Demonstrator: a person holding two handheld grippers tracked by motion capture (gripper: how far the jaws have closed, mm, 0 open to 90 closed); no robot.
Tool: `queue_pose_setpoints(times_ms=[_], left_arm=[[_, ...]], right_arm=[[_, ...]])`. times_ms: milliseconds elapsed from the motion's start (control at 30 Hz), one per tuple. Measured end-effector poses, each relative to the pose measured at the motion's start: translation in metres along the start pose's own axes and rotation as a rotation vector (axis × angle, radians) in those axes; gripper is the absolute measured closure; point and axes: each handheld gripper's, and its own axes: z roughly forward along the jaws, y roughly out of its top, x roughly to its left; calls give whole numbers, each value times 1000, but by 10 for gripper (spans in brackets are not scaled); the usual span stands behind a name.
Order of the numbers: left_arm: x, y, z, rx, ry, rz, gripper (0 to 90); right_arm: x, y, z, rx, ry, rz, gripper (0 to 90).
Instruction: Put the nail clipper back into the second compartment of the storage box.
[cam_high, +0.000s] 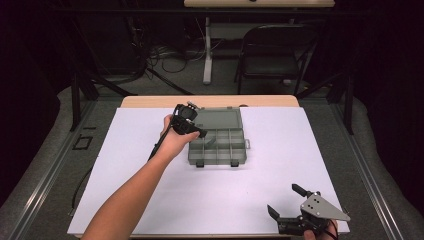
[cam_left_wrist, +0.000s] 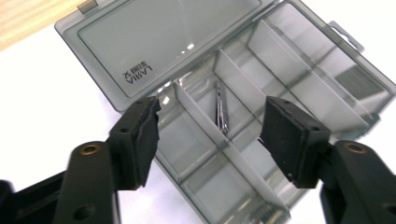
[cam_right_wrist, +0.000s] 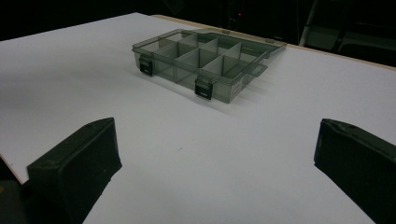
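A smoky transparent organizer box (cam_high: 217, 159) lies open on the white sheet, its lid (cam_left_wrist: 177, 37) flat behind the compartments. A slim shiny metal piece (cam_left_wrist: 221, 109) rests in one middle compartment. My left gripper (cam_high: 192, 127) hovers over the box's left part, and its jaws (cam_left_wrist: 212, 109) stand open with nothing pressed between the pads. My right gripper (cam_high: 285, 200) stays near the sheet's front right corner, wide open and empty (cam_right_wrist: 217, 135), facing the box (cam_right_wrist: 175, 72) from a distance.
The white sheet (cam_high: 150, 190) covers a wooden table whose far edge (cam_high: 210, 101) shows behind the box. Beyond the table stand a folding chair (cam_high: 275, 50) and a desk leg (cam_high: 207, 50), with cables on the floor.
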Motion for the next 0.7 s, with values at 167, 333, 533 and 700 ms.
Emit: queue_pose_setpoints(times_ms=[167, 333, 533, 700], left_arm=[[5, -12, -13, -47, -11, 56, 227], [9, -24, -30, -98, -40, 55, 164], [7, -38, -52, -175, -86, 51, 163], [3, -52, -69, -239, -113, 53, 163]], right_arm=[[1, 0, 0, 3, -1, -4, 0], [1, 0, 1, -2, -2, 0, 0], [1, 0, 2, 0, -4, 0, 0], [1, 0, 2, 1, -6, 2, 0]])
